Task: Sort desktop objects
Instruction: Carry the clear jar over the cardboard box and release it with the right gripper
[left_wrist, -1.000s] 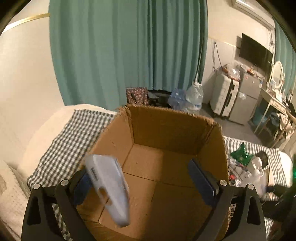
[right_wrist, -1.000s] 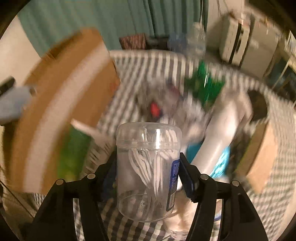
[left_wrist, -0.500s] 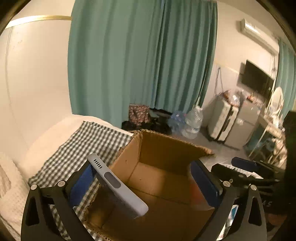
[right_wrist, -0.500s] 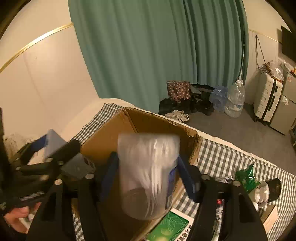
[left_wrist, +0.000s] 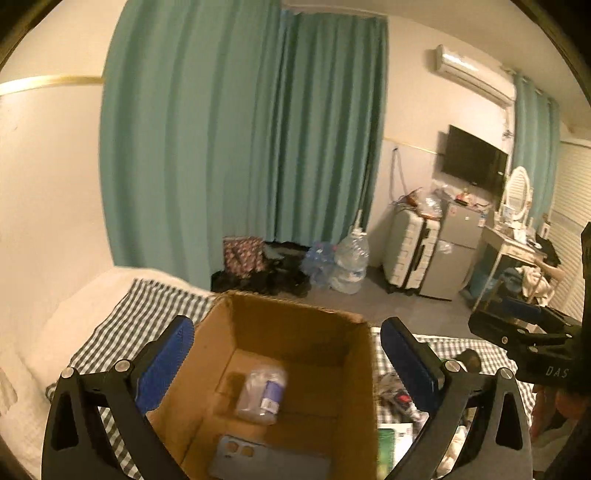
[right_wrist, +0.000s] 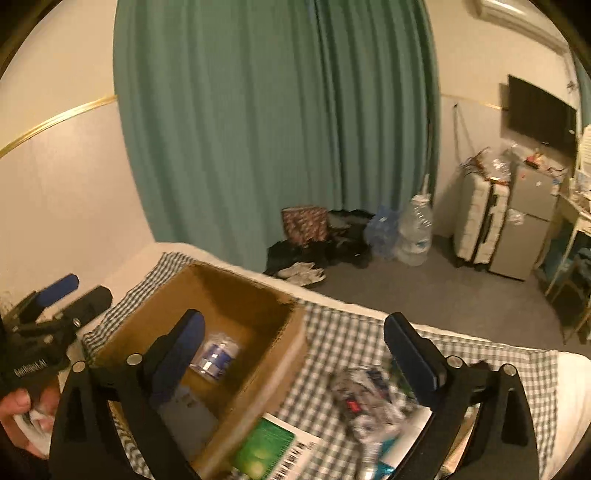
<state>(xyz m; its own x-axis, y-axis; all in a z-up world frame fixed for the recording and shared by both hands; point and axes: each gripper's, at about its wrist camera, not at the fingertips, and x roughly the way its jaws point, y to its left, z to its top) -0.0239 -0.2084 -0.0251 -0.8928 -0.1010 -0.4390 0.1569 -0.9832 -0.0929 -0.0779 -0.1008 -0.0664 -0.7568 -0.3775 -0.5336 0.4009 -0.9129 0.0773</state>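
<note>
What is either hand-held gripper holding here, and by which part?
Nothing. Both the left hand-held gripper and right hand-held gripper are open and empty; the clear jar and phone lie in the cardboard box.

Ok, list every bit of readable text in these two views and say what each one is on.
"DAS": on the right tool's black body, cut off at the frame edge.
White lettering on the left tool's body: too blurred to read.
Label on the clear jar in the cardboard box: too small.
Barcode on the green-and-white packet: unreadable.
</note>
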